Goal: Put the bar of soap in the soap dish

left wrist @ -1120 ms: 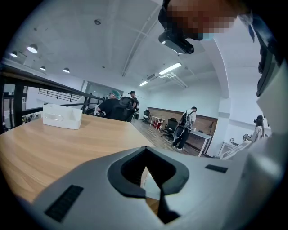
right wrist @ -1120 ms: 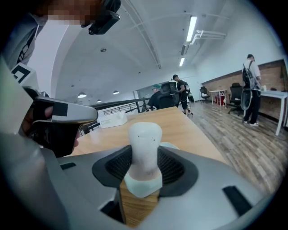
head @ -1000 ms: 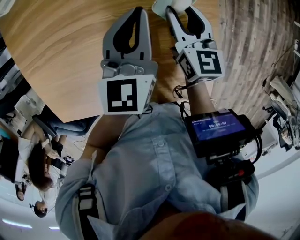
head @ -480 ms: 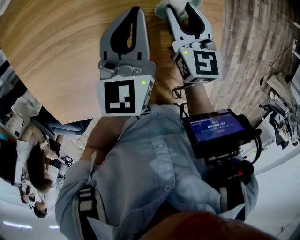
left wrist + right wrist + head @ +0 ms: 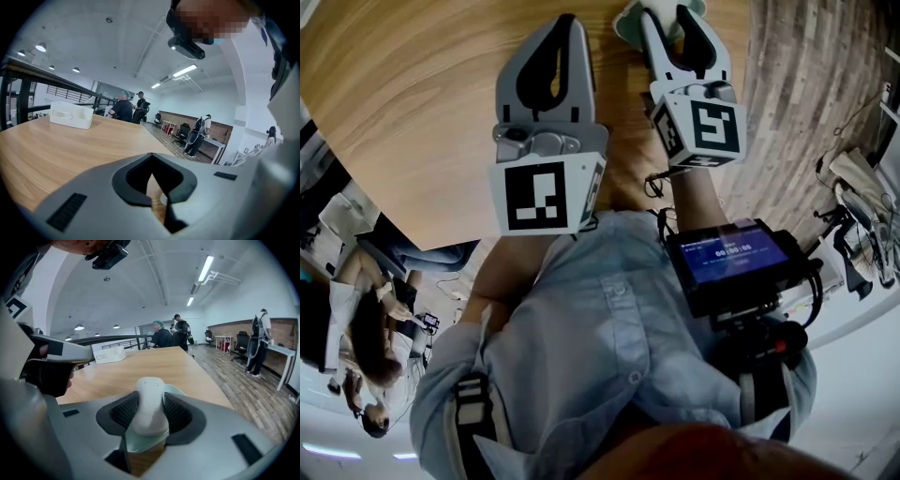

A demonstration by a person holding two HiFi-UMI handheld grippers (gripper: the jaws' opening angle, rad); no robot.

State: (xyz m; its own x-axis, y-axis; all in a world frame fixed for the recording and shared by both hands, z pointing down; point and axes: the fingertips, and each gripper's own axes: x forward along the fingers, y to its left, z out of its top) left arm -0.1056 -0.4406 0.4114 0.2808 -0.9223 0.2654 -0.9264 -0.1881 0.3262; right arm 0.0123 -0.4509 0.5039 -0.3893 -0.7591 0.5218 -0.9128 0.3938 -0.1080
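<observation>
Right tongs clamped on the bar of soap. The bar is white, rounded, and stands on end between the ribbed pads. The pale green soap dish lies directly under and behind it. In the right gripper view, dish rim shows to the right of the bar and below it. Cannot tell whether the bar's lower end touches the dish floor or hangs just above it.

Left tongs closed tip to tip with nothing between them. They sit idle over bare worktop, just left of the right tongs. In the head view, dish and soap sit at the top edge of the frame, near the worktop's right side and close to the floorboards.

A white plastic bin sits far off across the worktop, upper left of the left gripper view. It plays no part here.

Progress, as I judge it: pick-up done, carry done, bar lined up over the dish. Left to do is seat the bar, let the tongs part, and draw back without tipping the bar out. It is held upright, so it may topple onto its side on release.

Against a second ago: more green dish shows around the right tongs' tips at the top edge, where only a pale sliver showed then. Both tongs sit slightly higher in the frame, and the left ones have edged left. The grip on the bar is unchanged.
</observation>
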